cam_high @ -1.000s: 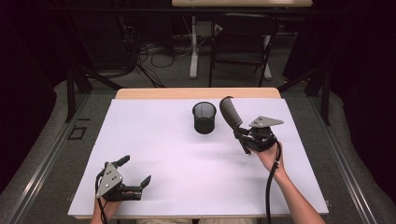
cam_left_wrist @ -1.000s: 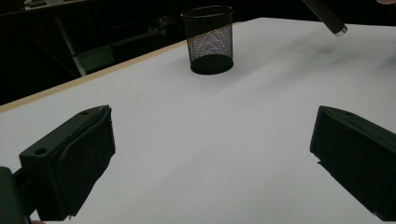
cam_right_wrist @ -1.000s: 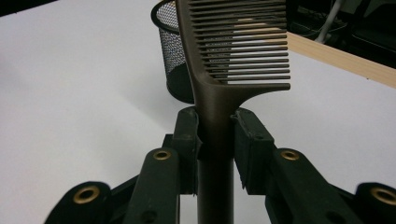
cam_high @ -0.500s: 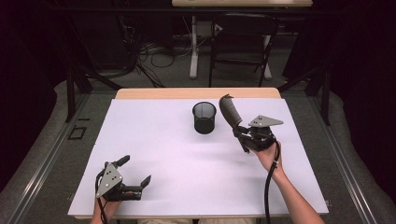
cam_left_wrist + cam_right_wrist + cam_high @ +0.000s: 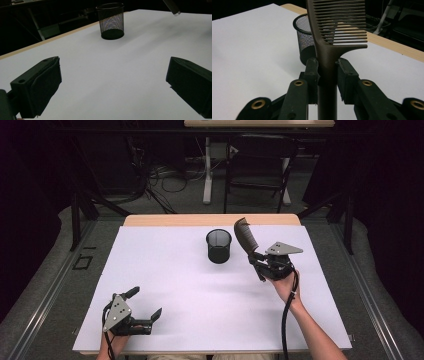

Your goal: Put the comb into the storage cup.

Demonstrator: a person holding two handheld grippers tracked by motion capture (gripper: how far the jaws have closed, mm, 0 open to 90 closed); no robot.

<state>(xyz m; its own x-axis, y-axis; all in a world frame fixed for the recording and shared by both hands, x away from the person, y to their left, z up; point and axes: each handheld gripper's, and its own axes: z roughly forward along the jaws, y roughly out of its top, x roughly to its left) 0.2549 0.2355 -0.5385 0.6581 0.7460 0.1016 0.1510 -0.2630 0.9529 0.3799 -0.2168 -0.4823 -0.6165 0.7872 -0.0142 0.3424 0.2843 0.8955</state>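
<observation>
Black mesh cup (image 5: pixel 219 246) just beside clamped comb (image 5: pixel 245 236).

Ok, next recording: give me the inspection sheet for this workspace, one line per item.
Surface: white table, wooden strip along the far edge.
Job's things: brown comb, upright; black mesh cup, upright, apart from the comb.
Clutter: nothing seen.
Grippers: right hand-held gripper shut on the comb's handle; left hand-held gripper open, holding nothing.
Cables: black cable trails from the right one.
Surroundings: dark room, table legs and floor cords behind.
</observation>
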